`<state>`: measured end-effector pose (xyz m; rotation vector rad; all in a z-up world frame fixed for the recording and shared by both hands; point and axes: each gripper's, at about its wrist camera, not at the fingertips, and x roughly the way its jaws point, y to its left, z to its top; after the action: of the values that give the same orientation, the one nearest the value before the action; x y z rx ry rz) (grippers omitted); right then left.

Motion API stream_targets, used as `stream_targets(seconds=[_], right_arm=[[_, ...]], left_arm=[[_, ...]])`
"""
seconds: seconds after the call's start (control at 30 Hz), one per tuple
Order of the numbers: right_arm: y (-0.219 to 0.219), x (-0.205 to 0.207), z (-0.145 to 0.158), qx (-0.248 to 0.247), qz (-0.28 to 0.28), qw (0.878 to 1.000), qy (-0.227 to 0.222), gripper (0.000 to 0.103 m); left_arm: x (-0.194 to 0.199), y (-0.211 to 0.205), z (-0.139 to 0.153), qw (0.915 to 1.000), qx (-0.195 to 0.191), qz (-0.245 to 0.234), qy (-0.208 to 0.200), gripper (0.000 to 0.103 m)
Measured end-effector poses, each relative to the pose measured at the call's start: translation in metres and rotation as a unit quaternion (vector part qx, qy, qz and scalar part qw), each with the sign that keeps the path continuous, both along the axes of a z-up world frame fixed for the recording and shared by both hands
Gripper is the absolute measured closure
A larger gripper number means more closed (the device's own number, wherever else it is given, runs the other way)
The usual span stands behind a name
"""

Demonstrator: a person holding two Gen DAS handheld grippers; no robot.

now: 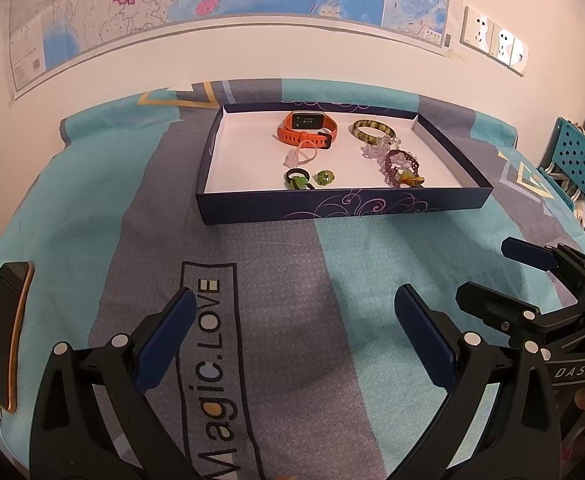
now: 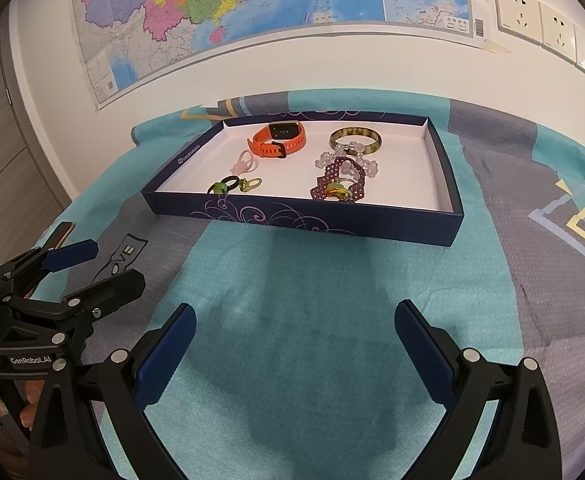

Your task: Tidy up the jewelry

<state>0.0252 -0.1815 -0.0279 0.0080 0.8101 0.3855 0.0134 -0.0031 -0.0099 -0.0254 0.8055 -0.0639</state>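
While both claws hang over the striped bedspread (image 1: 276, 264) with nothing in them, the jewelry lies well ahead in a shallow navy box (image 1: 344, 208). The left claw (image 1: 292, 332) has its jaws spread wide, and so does the right claw (image 2: 292, 344); each is cut off by the lower frame edge. Inside the box an orange watch (image 1: 308, 130) sits at the back beside a mottled bangle (image 1: 373, 130). A pale bead bracelet (image 2: 348, 160) and a purple beaded bracelet (image 2: 338, 184) overlap, so where one ends is hard to tell. Near the front wall lie a black ring (image 1: 294, 176) with something green on it and a green-stoned ring (image 1: 325, 177), both too small to read clearly. A phone (image 1: 6, 332) lies at the bedspread's left edge.
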Motion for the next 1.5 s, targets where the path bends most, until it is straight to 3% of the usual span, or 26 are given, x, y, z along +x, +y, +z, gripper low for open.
stream_targets(seconds=[1.5], right_arm=[[-0.0003, -0.0016, 0.0007, 0.001, -0.002, 1.000, -0.001, 0.007]], left_arm=[[-0.0019, -0.0004, -0.0012, 1.0000, -0.001, 0.004, 0.001, 0.005]])
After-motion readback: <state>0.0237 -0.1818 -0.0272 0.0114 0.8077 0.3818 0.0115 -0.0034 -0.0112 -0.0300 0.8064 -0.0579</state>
